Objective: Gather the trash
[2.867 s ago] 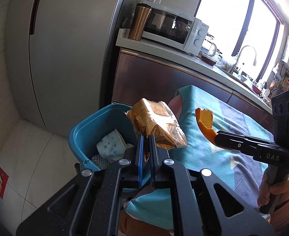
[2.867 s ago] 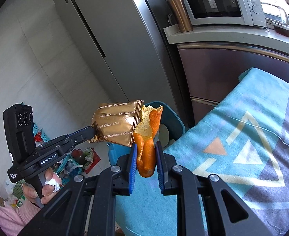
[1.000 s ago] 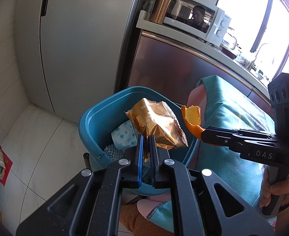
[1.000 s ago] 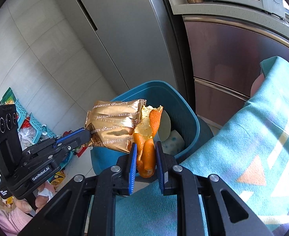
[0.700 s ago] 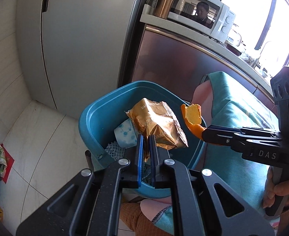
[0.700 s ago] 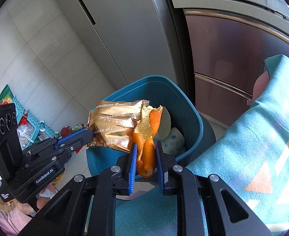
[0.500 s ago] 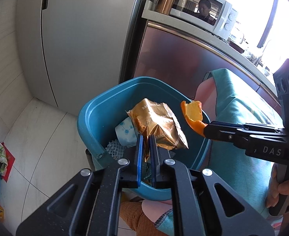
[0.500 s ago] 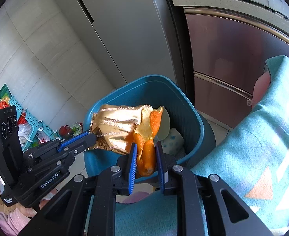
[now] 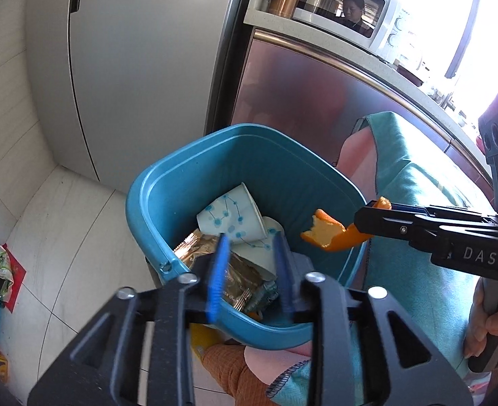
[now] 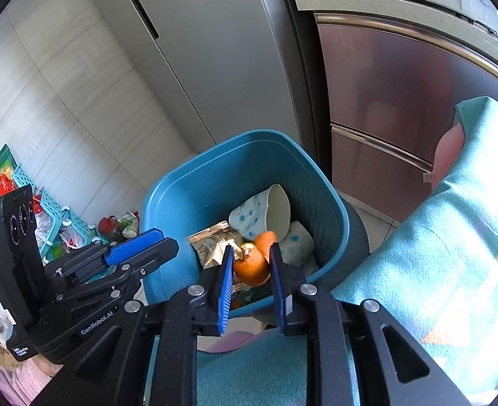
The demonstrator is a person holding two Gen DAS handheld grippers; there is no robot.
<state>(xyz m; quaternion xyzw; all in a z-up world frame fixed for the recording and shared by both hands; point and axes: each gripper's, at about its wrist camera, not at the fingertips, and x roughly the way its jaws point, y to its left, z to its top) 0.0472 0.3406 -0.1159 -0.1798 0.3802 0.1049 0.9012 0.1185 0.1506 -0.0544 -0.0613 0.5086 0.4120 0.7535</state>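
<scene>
A teal trash bin point(image 9: 140, 203) point(image 10: 167, 196) stands on the floor below both grippers. Inside lie two patterned paper cups point(image 9: 228, 216) point(image 10: 252, 213) and the gold snack wrapper point(image 9: 198, 247) point(image 10: 211, 240). My left gripper point(image 9: 250, 238) point(image 10: 167, 238) hovers over the bin's near rim, jaws opening, with nothing between the pads; the wrapper lies loose beneath. My right gripper point(image 10: 251, 248) point(image 9: 364, 216) reaches over the bin from the right, its pads still on an orange peel point(image 10: 252, 265) point(image 9: 330, 233), which droops over the bin. Its jaws are starting to open.
A grey fridge point(image 9: 130, 67) and a steel cabinet point(image 10: 384, 101) stand right behind the bin. A teal patterned cloth point(image 10: 435, 253) covers the surface at the right. Bags and a blue basket point(image 10: 52, 213) clutter the floor at the left. A hand point(image 9: 496, 321) grips the right handle.
The left jaws have parted and the gold wrapper has dropped from them into the bin. The orange peel has tipped downward in the right gripper, whose pads stand slightly wider.
</scene>
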